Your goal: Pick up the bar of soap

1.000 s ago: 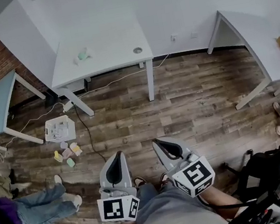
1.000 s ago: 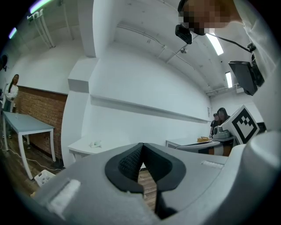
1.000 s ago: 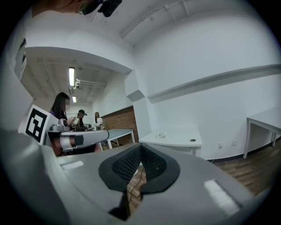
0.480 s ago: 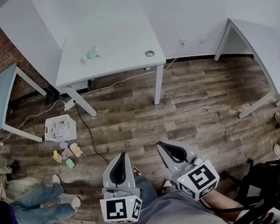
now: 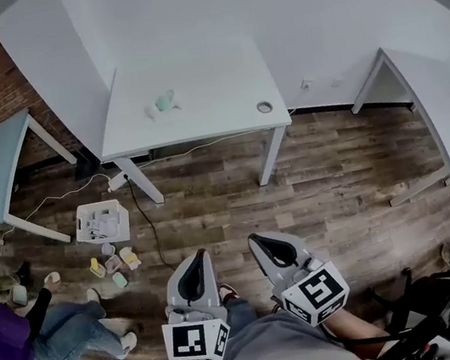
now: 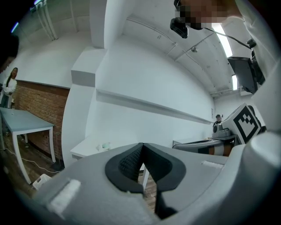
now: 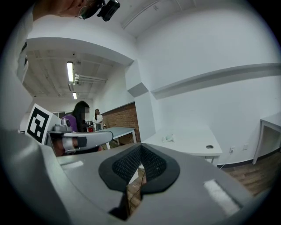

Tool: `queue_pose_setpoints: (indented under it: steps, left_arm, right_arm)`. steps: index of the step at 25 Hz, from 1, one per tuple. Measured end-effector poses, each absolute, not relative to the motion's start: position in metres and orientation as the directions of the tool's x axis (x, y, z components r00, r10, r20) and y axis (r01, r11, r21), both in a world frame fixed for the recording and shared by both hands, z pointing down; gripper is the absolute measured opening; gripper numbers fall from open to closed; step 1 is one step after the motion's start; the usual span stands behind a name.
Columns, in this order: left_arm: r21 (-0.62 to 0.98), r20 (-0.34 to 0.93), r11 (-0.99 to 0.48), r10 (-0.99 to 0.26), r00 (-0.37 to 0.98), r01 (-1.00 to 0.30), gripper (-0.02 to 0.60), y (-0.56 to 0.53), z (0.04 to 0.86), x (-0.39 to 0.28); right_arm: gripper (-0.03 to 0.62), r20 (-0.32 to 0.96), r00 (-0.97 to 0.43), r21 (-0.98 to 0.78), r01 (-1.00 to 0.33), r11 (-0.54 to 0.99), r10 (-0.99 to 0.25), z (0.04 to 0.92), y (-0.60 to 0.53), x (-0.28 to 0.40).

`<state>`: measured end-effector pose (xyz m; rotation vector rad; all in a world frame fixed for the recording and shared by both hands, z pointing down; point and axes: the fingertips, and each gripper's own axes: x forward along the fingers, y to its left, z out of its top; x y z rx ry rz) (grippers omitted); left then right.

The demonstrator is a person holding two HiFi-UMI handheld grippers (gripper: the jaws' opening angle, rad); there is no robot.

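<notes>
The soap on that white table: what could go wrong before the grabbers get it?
The soap sits far off on the table, and a black cable trails over the floor in between: a possible trip. The left gripper and right gripper are shut, with nothing between the jaws; arriving so might just shove the soap.

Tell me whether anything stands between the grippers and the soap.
Nothing visible does. The left gripper and right gripper are shut and empty; only floor and the table's near edge lie between them and the soap.

White crate (small items beside).
</notes>
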<state>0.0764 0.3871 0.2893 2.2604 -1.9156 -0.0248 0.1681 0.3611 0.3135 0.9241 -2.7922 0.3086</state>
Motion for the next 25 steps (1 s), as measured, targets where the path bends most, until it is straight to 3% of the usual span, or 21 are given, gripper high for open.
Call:
queue_pose_setpoints:
  steps: [11,25]
  left_arm:
    - [0.144,0.09,-0.198,-0.973,0.212,-0.97,0.0,0.347,0.286,0.001]
    - [0.154,0.083,-0.216,-0.97,0.231,-0.964,0.0,0.305,0.287,-0.02]
  right_arm:
    - [0.002,0.24,-0.786,-0.124,-0.606,0.785,-0.569,0.312,0.326,0.082]
    - [0.002,0.215,-0.775,-0.099,-0.623,0.776,-0.595,0.305,0.283,0.054]
